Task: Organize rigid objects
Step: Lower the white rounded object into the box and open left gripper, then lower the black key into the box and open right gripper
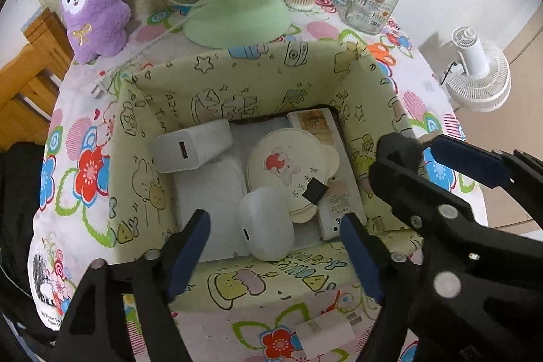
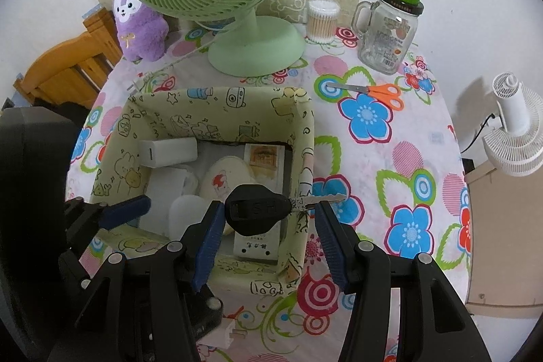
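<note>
A cartoon-print fabric box (image 1: 258,70) stands on the flowered tablecloth. Inside lie a white charger block (image 1: 191,146), a round cream case with a bear picture (image 1: 288,165), a flat printed pack (image 1: 339,202) and a white earbud case (image 1: 266,223). My left gripper (image 1: 275,255) hangs open over the box's near wall; the earbud case rests between its blue pads without touching them. My right gripper (image 2: 268,246) is shut on a black-headed key (image 2: 256,209), held lengthwise above the box's right wall. A white plug adapter (image 1: 325,331) lies on the cloth in front of the box.
Behind the box stand a green desk fan (image 2: 254,46), a purple plush toy (image 2: 141,22), a cotton-swab tub (image 2: 322,19) and a glass mug jar with a green lid (image 2: 390,29). Orange scissors (image 2: 383,94) lie right of the box. A white fan (image 2: 516,131) stands off the table's right edge.
</note>
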Demonstrator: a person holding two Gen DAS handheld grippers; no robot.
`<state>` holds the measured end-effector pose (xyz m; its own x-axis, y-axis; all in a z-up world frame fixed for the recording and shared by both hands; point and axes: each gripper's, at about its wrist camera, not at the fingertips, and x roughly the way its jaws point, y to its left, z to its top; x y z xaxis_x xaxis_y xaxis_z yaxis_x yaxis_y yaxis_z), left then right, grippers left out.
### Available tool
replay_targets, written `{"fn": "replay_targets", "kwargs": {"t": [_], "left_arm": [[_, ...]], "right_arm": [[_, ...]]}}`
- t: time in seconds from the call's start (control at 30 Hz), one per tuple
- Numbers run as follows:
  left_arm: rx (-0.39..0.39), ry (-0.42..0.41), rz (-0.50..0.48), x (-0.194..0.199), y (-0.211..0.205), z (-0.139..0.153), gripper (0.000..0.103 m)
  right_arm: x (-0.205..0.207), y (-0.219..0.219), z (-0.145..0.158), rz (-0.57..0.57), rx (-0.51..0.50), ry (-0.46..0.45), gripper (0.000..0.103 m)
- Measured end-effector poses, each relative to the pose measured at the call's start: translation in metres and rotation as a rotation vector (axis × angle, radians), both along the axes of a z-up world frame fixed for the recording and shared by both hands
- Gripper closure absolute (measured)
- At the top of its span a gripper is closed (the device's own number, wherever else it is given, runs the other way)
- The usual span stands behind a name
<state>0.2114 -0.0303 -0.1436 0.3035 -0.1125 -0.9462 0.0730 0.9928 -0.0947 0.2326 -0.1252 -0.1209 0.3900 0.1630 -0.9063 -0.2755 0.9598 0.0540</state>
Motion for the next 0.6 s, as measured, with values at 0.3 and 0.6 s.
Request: {"fn": "replay_targets", "kwargs": {"t": [0.3, 0.6], "left_arm": [[0.056, -0.044, -0.005, -0.003, 0.008, 0.017, 0.007], [0.11, -0.036, -0.005, 0.008, 0.025, 0.016, 0.005]], "right_arm": [[0.003, 0.016, 0.006, 0.027, 0.033, -0.021, 0.045], [0.017, 0.039, -0.001, 0.077, 0.052, -0.022, 0.045]]}}
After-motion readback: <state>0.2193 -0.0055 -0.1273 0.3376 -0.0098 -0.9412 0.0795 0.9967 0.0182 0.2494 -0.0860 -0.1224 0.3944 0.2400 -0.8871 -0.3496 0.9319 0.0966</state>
